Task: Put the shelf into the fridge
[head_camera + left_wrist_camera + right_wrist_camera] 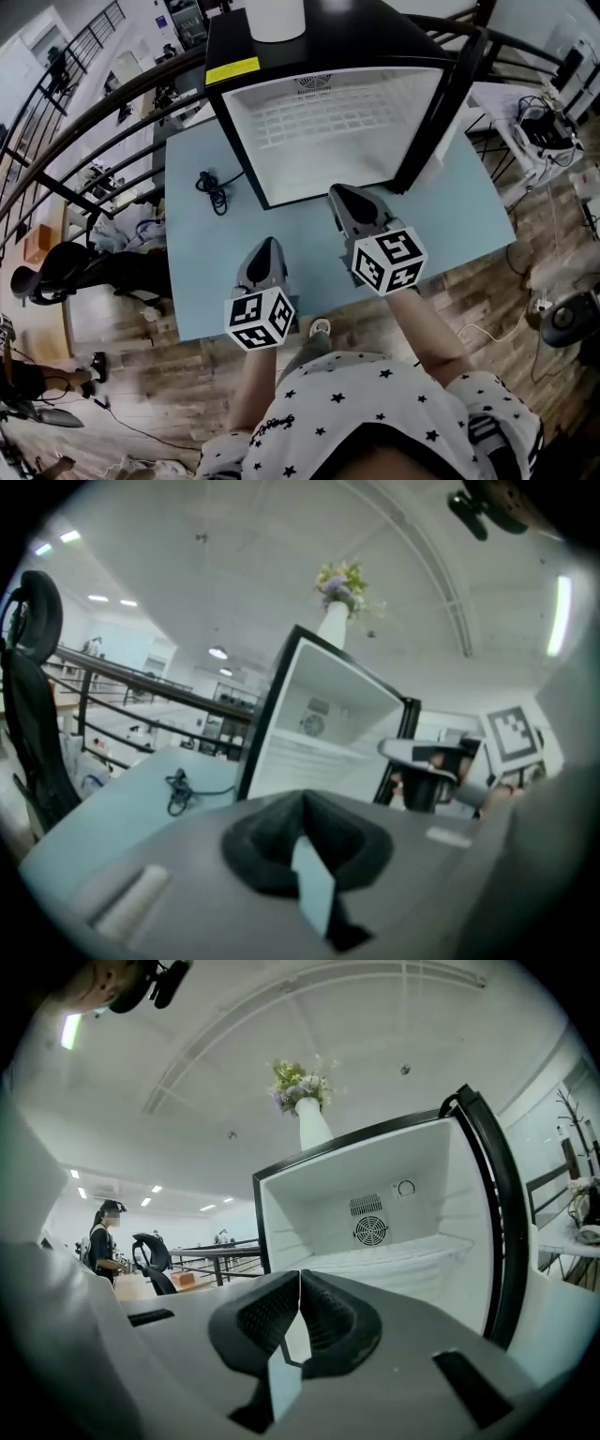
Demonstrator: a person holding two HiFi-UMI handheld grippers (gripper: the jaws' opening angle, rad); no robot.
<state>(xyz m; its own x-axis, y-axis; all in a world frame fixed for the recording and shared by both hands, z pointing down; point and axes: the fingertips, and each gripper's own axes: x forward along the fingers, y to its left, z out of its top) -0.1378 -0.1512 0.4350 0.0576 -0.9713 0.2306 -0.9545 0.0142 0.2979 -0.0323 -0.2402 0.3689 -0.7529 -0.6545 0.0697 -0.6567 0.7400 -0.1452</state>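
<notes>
Both tongs are pinched shut and empty, the left gripper [267,244] over the near table [202,281] and the right gripper [337,192] just before the fridge [375,28], where the white wire shelf [323,127] already lies inside. I judge the risk to be a careless swing of the right gripper, which could clip the open door [450,103] at right or unseat the shelf. Only the right gripper view shows the shelf sitting level below the fan vent [370,1231], while only the head view shows both grippers together.
</notes>
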